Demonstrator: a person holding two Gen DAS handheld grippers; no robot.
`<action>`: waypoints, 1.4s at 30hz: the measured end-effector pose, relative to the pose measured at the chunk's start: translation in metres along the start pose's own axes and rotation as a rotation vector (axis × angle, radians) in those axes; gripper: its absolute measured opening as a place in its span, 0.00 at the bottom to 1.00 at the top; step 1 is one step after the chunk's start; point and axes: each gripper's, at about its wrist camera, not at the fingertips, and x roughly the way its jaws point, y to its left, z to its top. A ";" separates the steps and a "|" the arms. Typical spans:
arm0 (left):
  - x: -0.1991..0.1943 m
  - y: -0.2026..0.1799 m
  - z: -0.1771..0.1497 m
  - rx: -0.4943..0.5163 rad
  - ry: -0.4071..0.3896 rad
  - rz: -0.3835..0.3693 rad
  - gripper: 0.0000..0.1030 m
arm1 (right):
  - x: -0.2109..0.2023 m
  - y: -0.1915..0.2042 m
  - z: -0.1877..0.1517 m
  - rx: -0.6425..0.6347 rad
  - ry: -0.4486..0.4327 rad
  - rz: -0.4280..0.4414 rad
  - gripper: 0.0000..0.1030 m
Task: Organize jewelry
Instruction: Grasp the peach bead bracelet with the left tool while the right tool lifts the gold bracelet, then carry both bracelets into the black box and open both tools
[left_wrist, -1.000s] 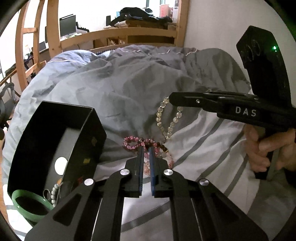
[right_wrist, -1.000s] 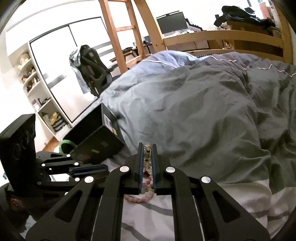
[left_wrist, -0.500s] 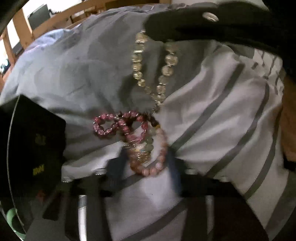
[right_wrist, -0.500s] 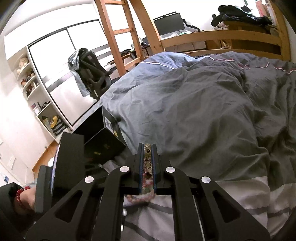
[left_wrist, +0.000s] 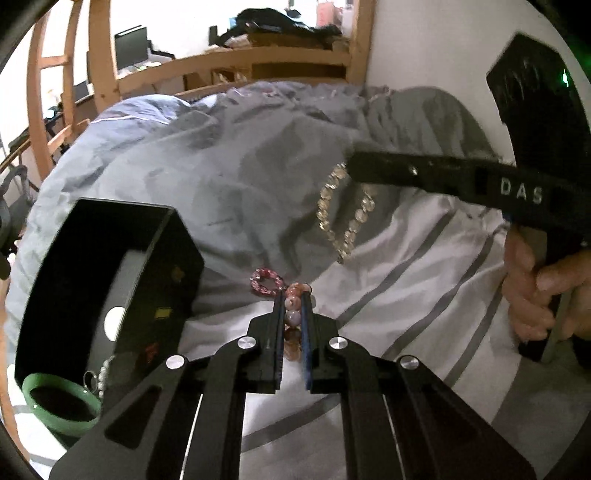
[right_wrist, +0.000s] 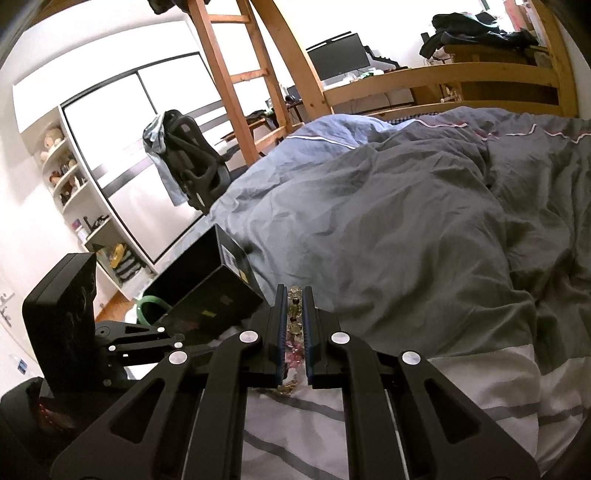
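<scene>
My left gripper (left_wrist: 293, 295) has its jaws closing tight on a peach bead bracelet (left_wrist: 291, 318), lifted just above the striped sheet. A dark pink bead bracelet (left_wrist: 264, 282) lies on the sheet right beyond the fingertips. The right gripper (left_wrist: 354, 166) reaches in from the right, and a loop of clear yellowish beads (left_wrist: 327, 206) hangs from its tip. In the right wrist view that gripper (right_wrist: 294, 291) is shut on the clear beads (right_wrist: 294, 312). The left gripper (right_wrist: 177, 338) shows low on the left there.
A black open box (left_wrist: 173, 280) sits left of the bracelets, with a green bangle (left_wrist: 44, 417), a ring and pearls at its near end. A hand (left_wrist: 528, 295) holds the right gripper's handle. A rumpled grey duvet (right_wrist: 388, 229) covers the bed, with a wooden frame behind.
My left gripper opened, dipped into the bracelet pile, closed on the peach bracelet and drew back up with it. The right gripper kept holding the clear beads.
</scene>
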 end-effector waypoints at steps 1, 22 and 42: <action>-0.004 0.001 -0.001 -0.009 -0.013 0.003 0.07 | -0.002 0.001 0.000 0.003 -0.005 0.007 0.09; -0.053 0.018 -0.003 -0.133 -0.176 -0.007 0.07 | -0.010 0.025 0.005 -0.014 -0.035 0.109 0.08; -0.068 0.027 -0.006 -0.187 -0.231 -0.017 0.07 | -0.011 0.033 0.005 -0.018 -0.045 0.142 0.09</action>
